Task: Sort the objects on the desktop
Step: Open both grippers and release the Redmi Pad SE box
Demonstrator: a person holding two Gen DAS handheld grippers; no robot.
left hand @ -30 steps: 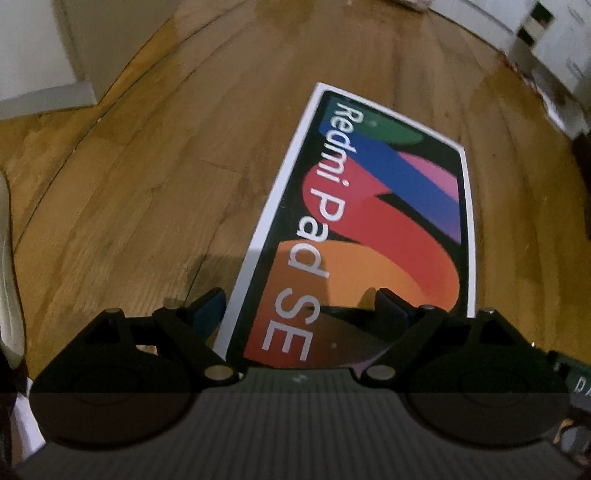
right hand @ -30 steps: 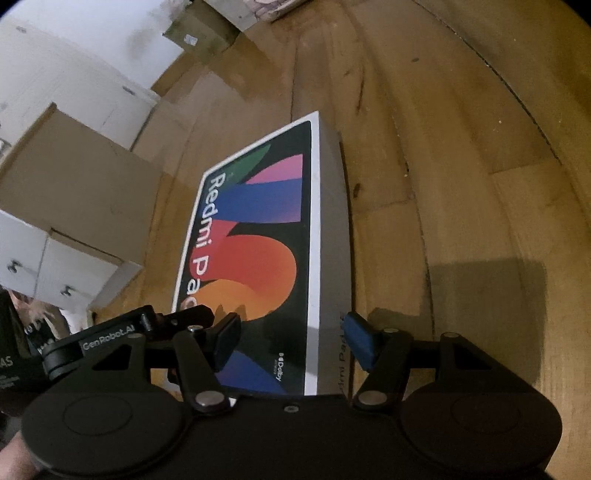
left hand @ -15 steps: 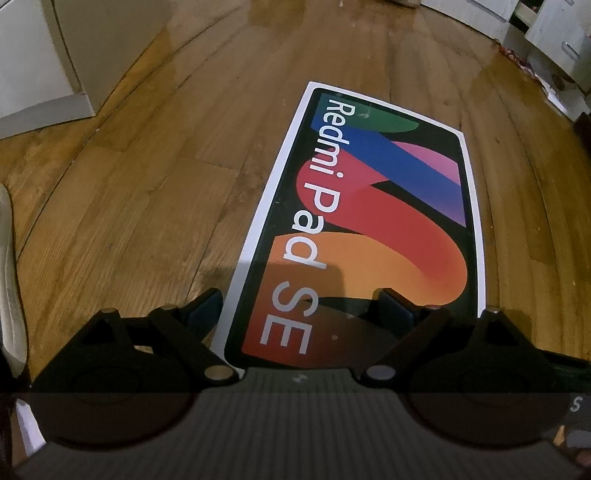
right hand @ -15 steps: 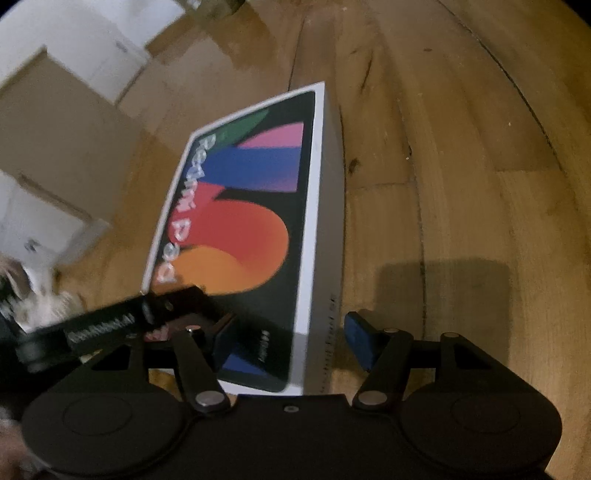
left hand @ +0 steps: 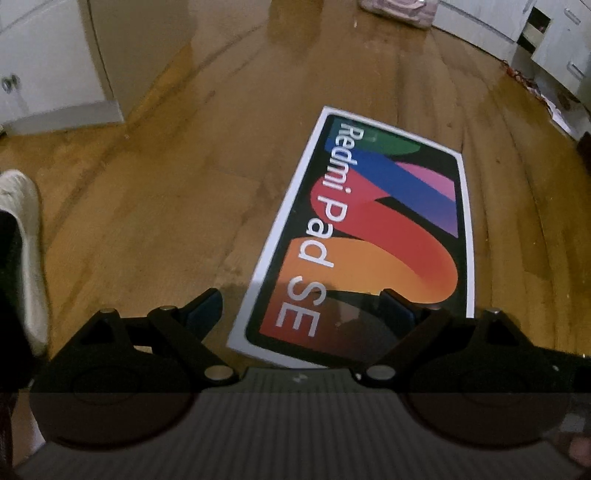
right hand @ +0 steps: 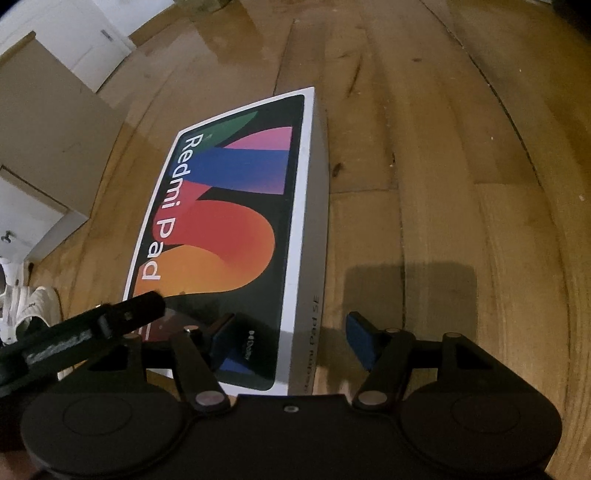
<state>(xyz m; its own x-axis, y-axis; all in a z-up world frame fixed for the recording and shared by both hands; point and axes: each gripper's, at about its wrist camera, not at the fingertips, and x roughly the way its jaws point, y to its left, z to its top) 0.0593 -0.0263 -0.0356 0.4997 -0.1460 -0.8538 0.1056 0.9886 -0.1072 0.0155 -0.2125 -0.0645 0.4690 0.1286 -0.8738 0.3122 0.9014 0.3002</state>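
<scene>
A flat Redmi Pad SE box (left hand: 373, 236) with a colourful lid lies on the wooden floor. My left gripper (left hand: 301, 308) is open above the box's near end, its left finger past the box's left edge and its right finger over the lid. The box also shows in the right wrist view (right hand: 236, 236). My right gripper (right hand: 291, 341) is open and straddles the box's near right edge, one finger over the lid and one outside the white side wall. Neither gripper holds anything. The left gripper's body (right hand: 85, 328) shows at the left of the right wrist view.
White cabinets (left hand: 48, 66) stand at the left. A cardboard box (right hand: 48, 136) sits against them. A white shoe (left hand: 26, 251) is at the left edge. More white furniture (left hand: 554, 44) and a pink bag (left hand: 395, 9) lie at the far side.
Both grippers have pulled back and up a little from the box, so more floor shows. The box lies in the same place. Both grippers stay open.
</scene>
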